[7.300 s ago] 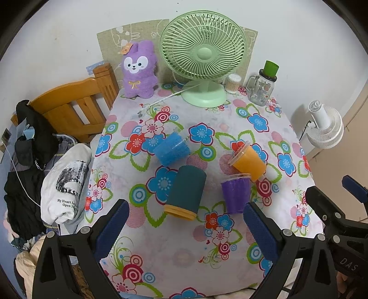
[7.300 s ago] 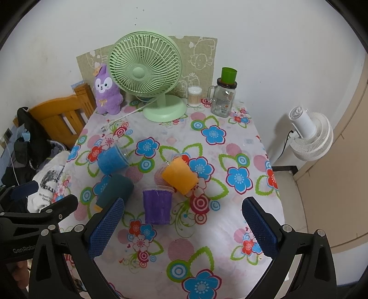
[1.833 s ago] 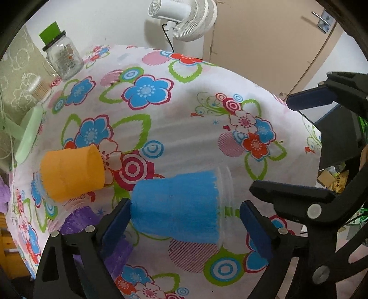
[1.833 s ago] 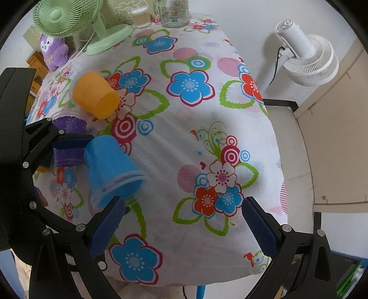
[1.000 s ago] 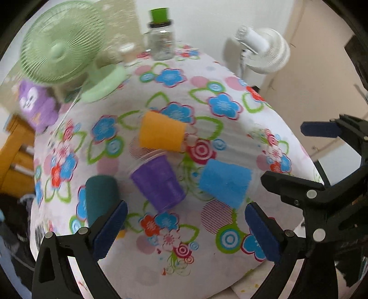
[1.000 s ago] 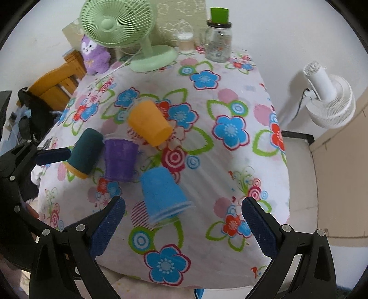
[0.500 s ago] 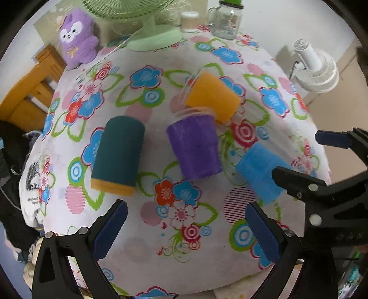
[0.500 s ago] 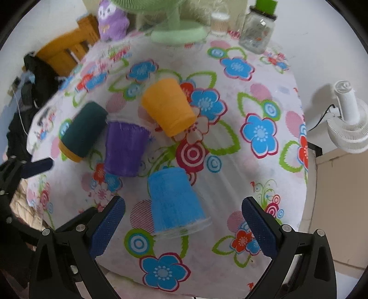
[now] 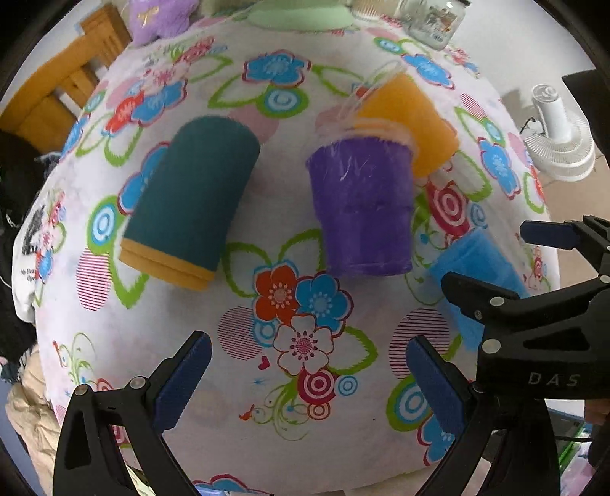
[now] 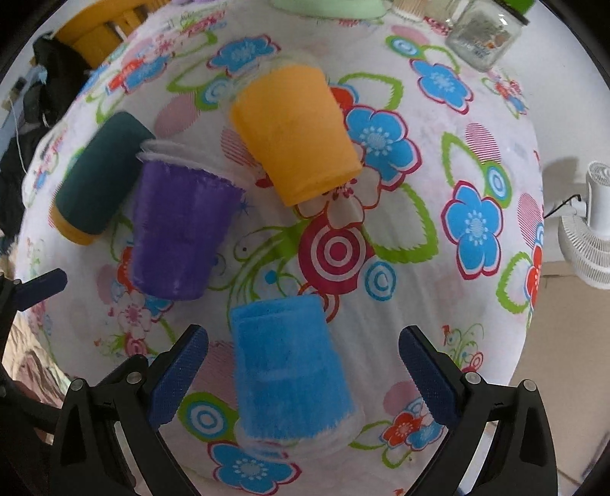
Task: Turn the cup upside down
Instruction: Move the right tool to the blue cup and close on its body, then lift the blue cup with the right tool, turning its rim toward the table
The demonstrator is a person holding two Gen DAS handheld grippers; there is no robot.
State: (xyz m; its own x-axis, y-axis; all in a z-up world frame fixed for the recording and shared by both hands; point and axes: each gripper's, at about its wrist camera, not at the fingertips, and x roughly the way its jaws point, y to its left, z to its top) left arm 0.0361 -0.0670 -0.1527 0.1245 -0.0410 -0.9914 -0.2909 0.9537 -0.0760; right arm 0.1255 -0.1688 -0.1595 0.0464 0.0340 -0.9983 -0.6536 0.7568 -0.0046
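Note:
A blue cup stands upside down, rim on the floral tablecloth, between the open jaws of my right gripper, which does not touch it. In the left wrist view the blue cup is partly hidden behind the right gripper's frame. A purple cup stands rim up, also in the right wrist view. An orange cup and a dark teal cup lie on their sides. My left gripper is open and empty, in front of the purple and teal cups.
A glass jar, a green fan base and a purple plush toy stand at the table's far edge. A wooden chair is at the left. A white floor fan stands at the right.
Both grippers have come lower and closer to the cups. The blue cup now sits between the right gripper's open jaws; the cups themselves have not moved.

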